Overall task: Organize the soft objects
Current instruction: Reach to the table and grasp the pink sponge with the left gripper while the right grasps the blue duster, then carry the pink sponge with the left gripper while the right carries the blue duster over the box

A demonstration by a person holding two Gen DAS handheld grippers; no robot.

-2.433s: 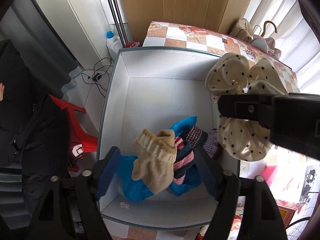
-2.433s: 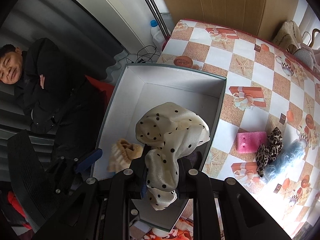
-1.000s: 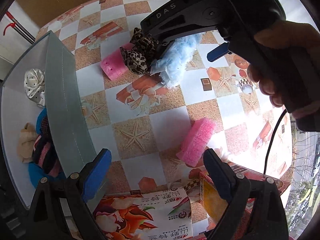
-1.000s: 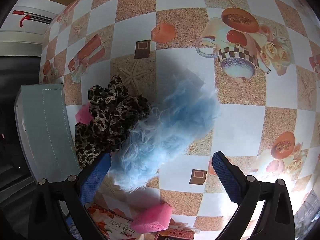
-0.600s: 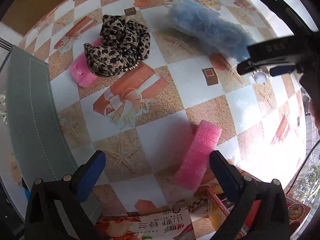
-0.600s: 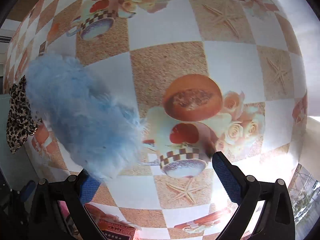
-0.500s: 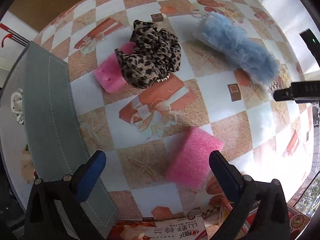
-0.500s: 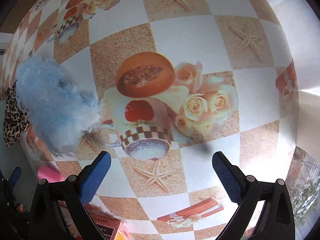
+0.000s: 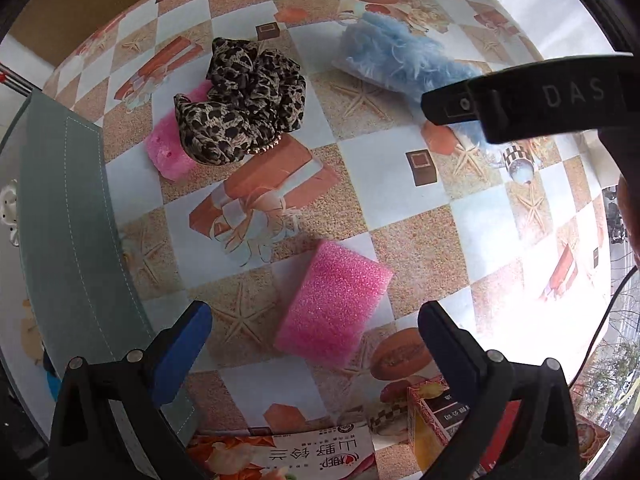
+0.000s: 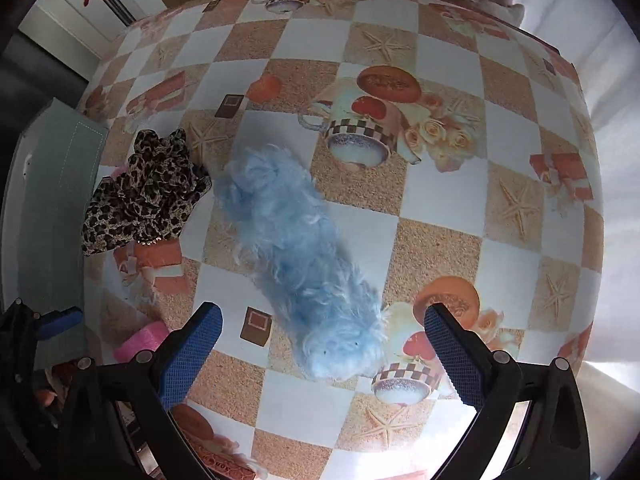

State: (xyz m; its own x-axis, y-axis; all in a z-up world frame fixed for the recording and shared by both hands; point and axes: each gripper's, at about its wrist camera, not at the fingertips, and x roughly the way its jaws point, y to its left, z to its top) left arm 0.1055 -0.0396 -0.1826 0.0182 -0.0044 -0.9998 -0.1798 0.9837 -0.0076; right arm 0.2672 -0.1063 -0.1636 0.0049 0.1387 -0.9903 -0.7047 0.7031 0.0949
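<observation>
- The blue fluff (image 10: 298, 264) lies long on the worktop (image 10: 500, 208), its near end between the spread fingers of the right gripper (image 10: 322, 344), which hold nothing. It looks very light and loose-piled: it should squash flat under a grip and strands may slip, so a pinch across the thick near end, or the middle, seems safest.
- The pink foam (image 9: 334, 300) lies flat just ahead of the left gripper (image 9: 314, 344), whose fingers are also spread and empty. It is probably light and springy, not slippery; taking it across its short width should hold it without crushing much.
- The leopard scrunchie (image 9: 242, 100) rests partly on a second pink block (image 9: 166, 146), touching it. Limp fabric, likely to droop; grab the bunched centre.
- The grey bin (image 9: 72, 216) stands at the left edge of the worktop, with a dotted white cloth (image 9: 10, 212) just visible inside.
- Printed cartons (image 9: 280, 454) sit at the near edge.
- Nothing here looks fragile or heavy.
</observation>
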